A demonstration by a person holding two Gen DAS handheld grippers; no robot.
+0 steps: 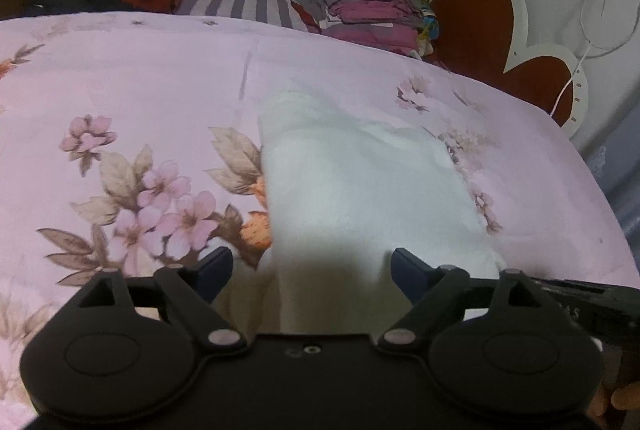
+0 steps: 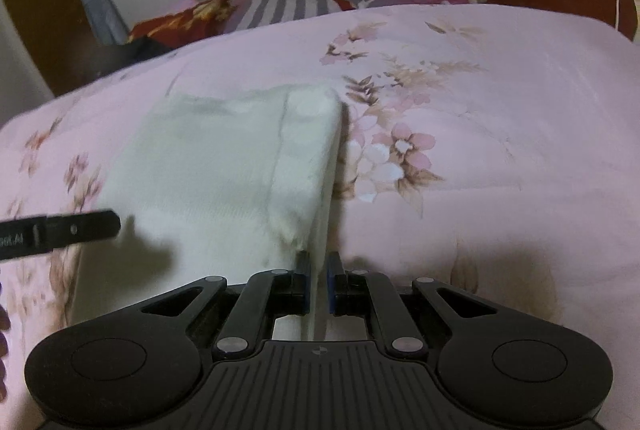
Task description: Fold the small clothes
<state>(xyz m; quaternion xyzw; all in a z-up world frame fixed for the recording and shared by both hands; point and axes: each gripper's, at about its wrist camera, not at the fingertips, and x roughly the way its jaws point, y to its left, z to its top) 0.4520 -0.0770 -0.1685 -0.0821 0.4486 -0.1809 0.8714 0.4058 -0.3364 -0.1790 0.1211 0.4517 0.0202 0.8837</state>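
Left gripper (image 1: 312, 266): matte black plastic body, two round lobes each with raised disc, angled link arms with triangular cut-outs, silver rivets at pivots, small screw head and hole at centre of body between lobes. Fingers (image 1: 216, 270) dark navy blue. Right gripper (image 2: 319, 280): same black build, ribbed centre plate below silver rivets, blue pads (image 2: 331, 282) on black carriers; flat black side bar with pale lettering, unreadable.
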